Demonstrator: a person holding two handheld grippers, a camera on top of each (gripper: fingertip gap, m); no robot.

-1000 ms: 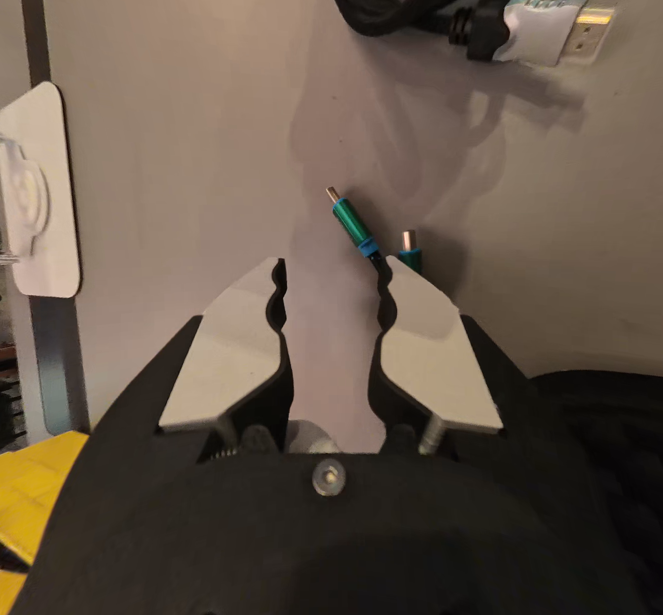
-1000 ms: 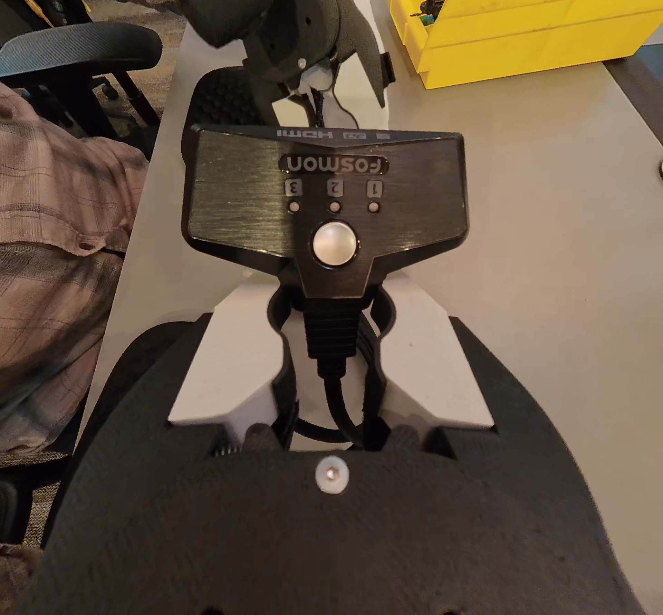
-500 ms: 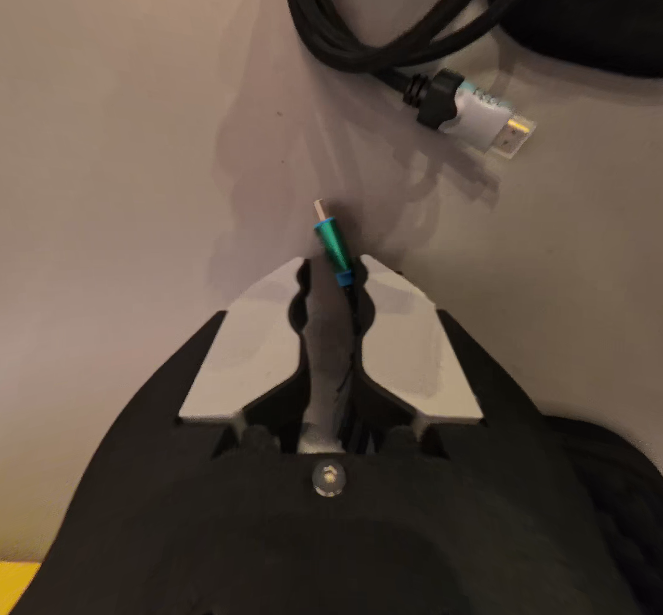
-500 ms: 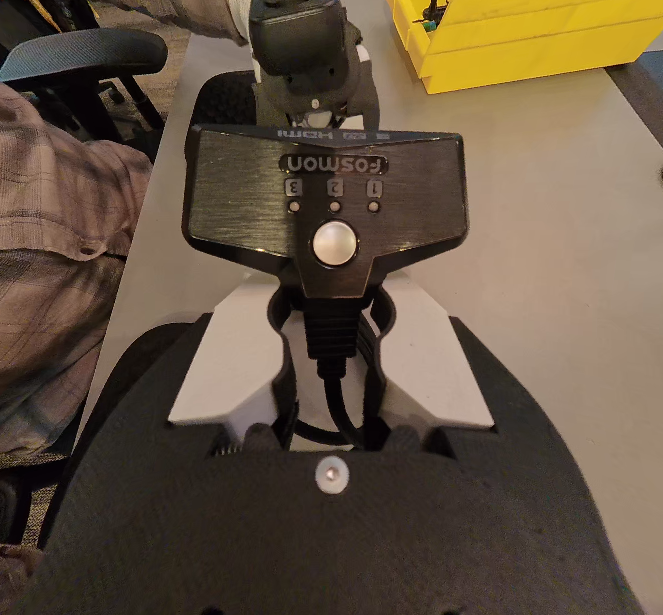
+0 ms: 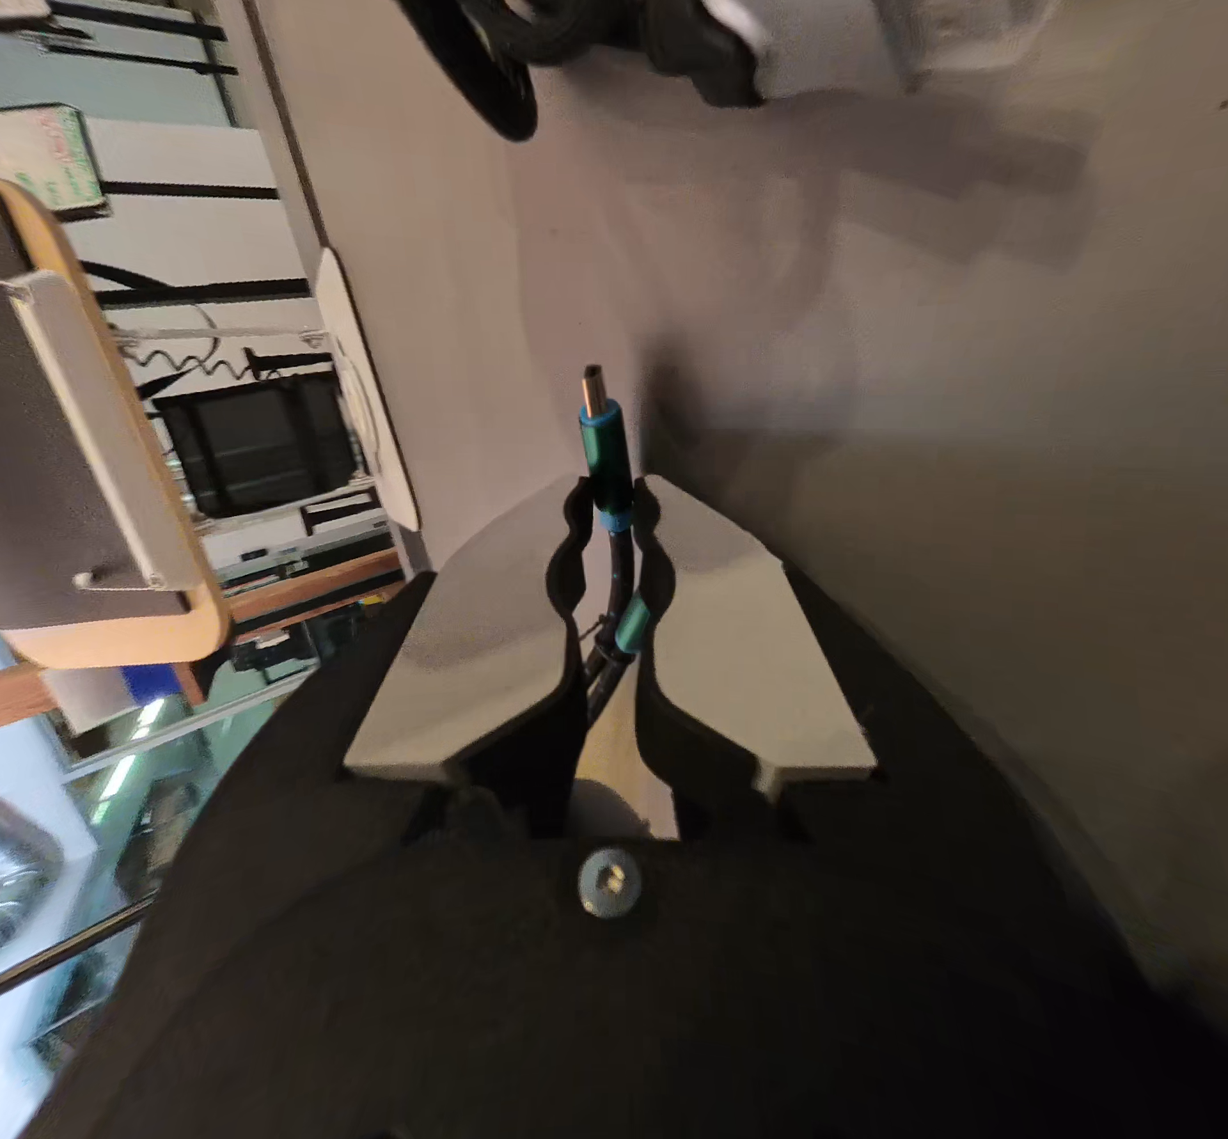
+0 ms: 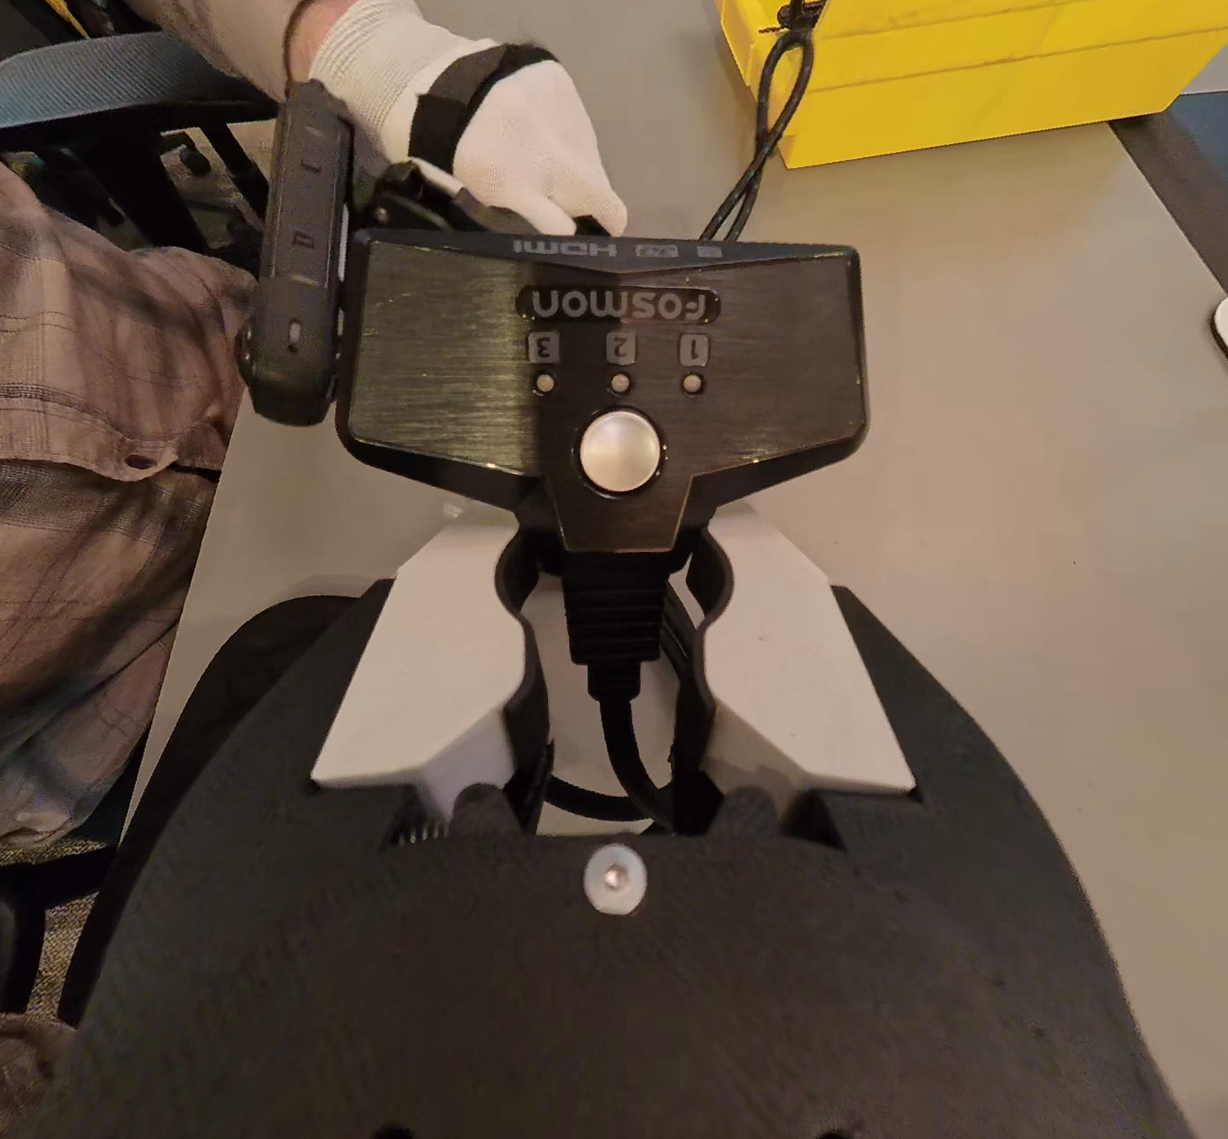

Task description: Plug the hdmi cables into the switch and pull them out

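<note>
Left tongs [image 5: 608, 502] pinching green plug [image 5: 603, 449] aloft, right tongs [image 6: 614, 565] clamped on switch [image 6: 601, 363] neck above grey table [image 6: 997, 442]; nothing visibly plugged in yet, silver plug [image 5: 830, 11] waiting, yellow bin [image 6: 963, 37] behind, shelving off the table edge.

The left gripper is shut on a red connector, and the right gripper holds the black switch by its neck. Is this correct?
Not quite: the connector in the left gripper is green, as the left wrist view shows. The rest stands: the right gripper holds the black switch by its neck.
</note>
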